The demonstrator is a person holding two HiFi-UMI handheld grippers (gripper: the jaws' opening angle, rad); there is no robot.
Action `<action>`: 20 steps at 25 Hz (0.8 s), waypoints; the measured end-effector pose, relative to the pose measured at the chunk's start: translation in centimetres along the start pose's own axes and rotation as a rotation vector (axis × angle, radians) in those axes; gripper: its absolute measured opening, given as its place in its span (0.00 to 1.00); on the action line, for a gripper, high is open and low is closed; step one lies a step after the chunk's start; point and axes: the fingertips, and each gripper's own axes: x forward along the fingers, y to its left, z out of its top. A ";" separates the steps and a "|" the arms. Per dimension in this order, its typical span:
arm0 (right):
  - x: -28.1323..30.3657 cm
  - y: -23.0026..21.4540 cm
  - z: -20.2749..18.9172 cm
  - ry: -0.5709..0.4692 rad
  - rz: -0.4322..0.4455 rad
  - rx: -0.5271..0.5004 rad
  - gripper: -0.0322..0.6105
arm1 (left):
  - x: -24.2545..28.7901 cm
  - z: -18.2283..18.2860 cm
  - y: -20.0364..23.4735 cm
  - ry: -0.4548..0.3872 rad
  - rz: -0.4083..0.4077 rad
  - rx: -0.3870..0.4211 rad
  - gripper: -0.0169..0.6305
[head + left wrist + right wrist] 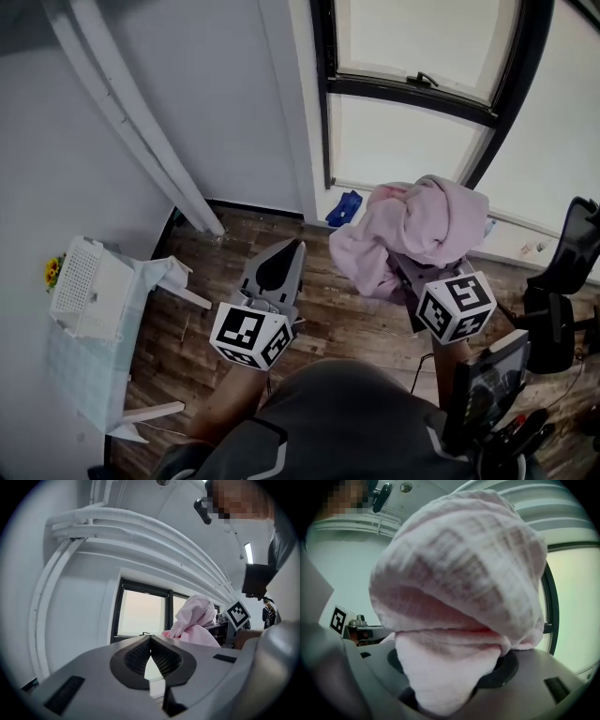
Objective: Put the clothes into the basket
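Note:
A bunched pink garment hangs in the air in front of the window, and my right gripper is shut on it. In the right gripper view the pink garment fills most of the picture and bulges out between the jaws, hiding the fingertips. My left gripper is held beside it, to the left and slightly lower, shut with nothing in it; its tips meet in the left gripper view. The white slotted basket stands far left on a small table.
The table under the basket has a pale cloth and white legs. A blue item lies on the wooden floor by the window. A black chair and a device with a screen are at the right.

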 end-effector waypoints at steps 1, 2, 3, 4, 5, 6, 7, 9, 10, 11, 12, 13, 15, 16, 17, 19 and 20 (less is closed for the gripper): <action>0.4 0.4 0.2 0.000 0.010 -0.002 0.56 | -0.4 0.3 0.4 -0.011 0.014 -0.012 0.04; 0.8 0.8 0.4 0.000 0.020 -0.005 0.56 | -1.0 0.7 0.9 -0.024 0.028 -0.024 0.04; 1.3 1.4 0.5 0.002 0.028 -0.007 0.56 | -1.6 1.1 1.5 -0.036 0.040 -0.031 0.04; 1.8 2.0 0.6 0.003 0.036 -0.008 0.56 | -2.2 1.3 2.1 -0.043 0.050 -0.029 0.04; 2.3 2.6 0.6 0.003 0.045 -0.007 0.56 | -2.8 1.5 2.7 -0.044 0.060 -0.023 0.04; 2.8 3.3 0.7 0.002 0.056 -0.006 0.56 | -3.4 1.5 3.3 -0.042 0.070 -0.018 0.04; 3.2 4.1 0.8 0.001 0.070 -0.003 0.56 | -3.9 1.5 3.9 -0.038 0.079 -0.016 0.04; 4.1 5.6 0.9 -0.003 0.093 0.004 0.56 | -5.2 1.3 5.0 -0.032 0.097 -0.017 0.04; 4.6 6.5 0.9 -0.003 0.105 0.005 0.56 | -6.0 1.3 5.7 -0.031 0.106 -0.016 0.04; 5.1 7.5 0.9 -0.001 0.118 0.004 0.56 | -6.9 1.3 6.3 -0.031 0.120 -0.014 0.04; 5.8 8.5 0.9 0.001 0.134 0.002 0.56 | -7.8 1.4 7.1 -0.031 0.136 -0.012 0.04; 6.4 9.5 1.0 0.003 0.151 0.000 0.56 | -8.7 1.5 7.9 -0.033 0.153 -0.009 0.04; 7.5 11.5 1.1 0.003 0.180 -0.005 0.56 | -10.4 1.6 9.5 -0.034 0.183 -0.003 0.04; 8.0 12.6 1.0 0.003 0.193 -0.008 0.56 | -11.2 1.6 10.4 -0.034 0.199 -0.001 0.04; 8.6 13.6 1.0 0.004 0.209 -0.012 0.56 | -12.1 1.6 11.3 -0.036 0.220 -0.001 0.04; 9.7 15.7 0.9 0.010 0.246 -0.019 0.56 | -13.9 1.5 12.8 -0.043 0.267 -0.001 0.04; 10.2 16.7 0.8 0.014 0.262 -0.021 0.56 | -14.6 1.5 13.5 -0.047 0.287 -0.002 0.04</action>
